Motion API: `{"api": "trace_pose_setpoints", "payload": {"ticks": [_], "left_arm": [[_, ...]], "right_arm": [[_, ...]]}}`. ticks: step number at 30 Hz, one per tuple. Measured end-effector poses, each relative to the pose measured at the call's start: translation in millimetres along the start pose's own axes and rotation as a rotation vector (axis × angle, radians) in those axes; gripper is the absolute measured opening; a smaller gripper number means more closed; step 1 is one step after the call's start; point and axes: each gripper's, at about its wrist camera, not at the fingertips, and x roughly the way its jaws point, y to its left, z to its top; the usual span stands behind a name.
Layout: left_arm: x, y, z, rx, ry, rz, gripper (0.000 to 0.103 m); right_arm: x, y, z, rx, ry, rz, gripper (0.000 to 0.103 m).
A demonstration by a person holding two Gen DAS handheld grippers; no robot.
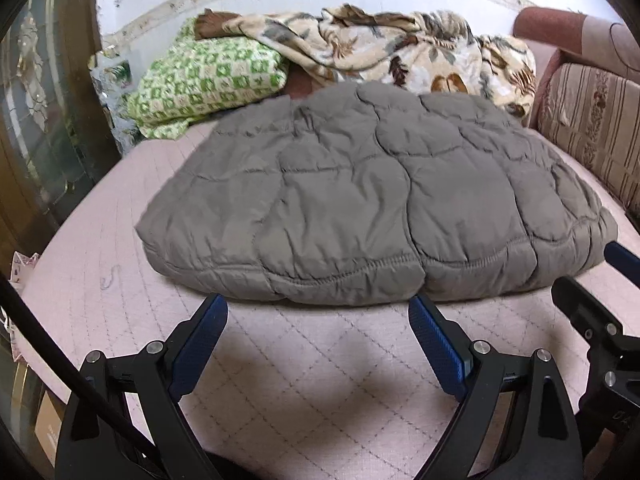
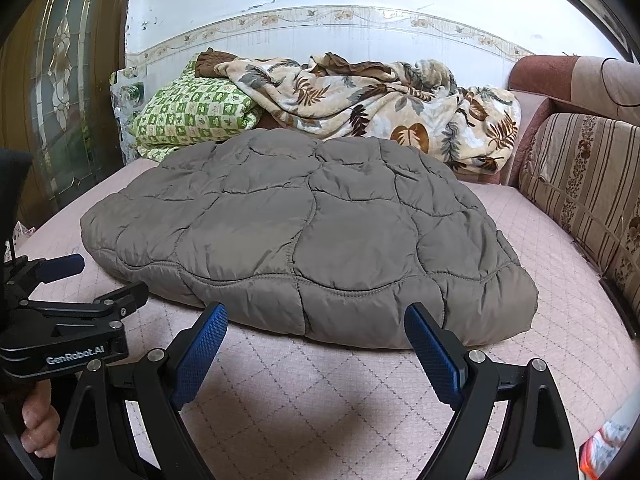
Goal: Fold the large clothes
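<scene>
A grey quilted padded garment lies folded into a thick bundle on the pink quilted mattress. My left gripper is open, just short of the bundle's near edge, with nothing between its blue pads. My right gripper is open too, in front of the bundle's near right part, and holds nothing. Each view catches the other tool: the right gripper by the bundle's right corner, the left gripper by its left corner. A hand holds the left tool's handle.
Behind the garment lie a green checked blanket and a crumpled floral blanket against the white wall. A striped sofa backrest bounds the right side. A wooden door with patterned glass stands at the left.
</scene>
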Motion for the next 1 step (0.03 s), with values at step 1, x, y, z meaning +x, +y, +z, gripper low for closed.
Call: {"api": "trace_pose_setpoints", "payload": {"ticks": [1], "left_arm": [[0.5,0.7,0.4,-0.003,0.0,0.002,0.092]], "right_arm": [[-0.2,-0.2,0.0,0.001,-0.001,0.002,0.093]]}}
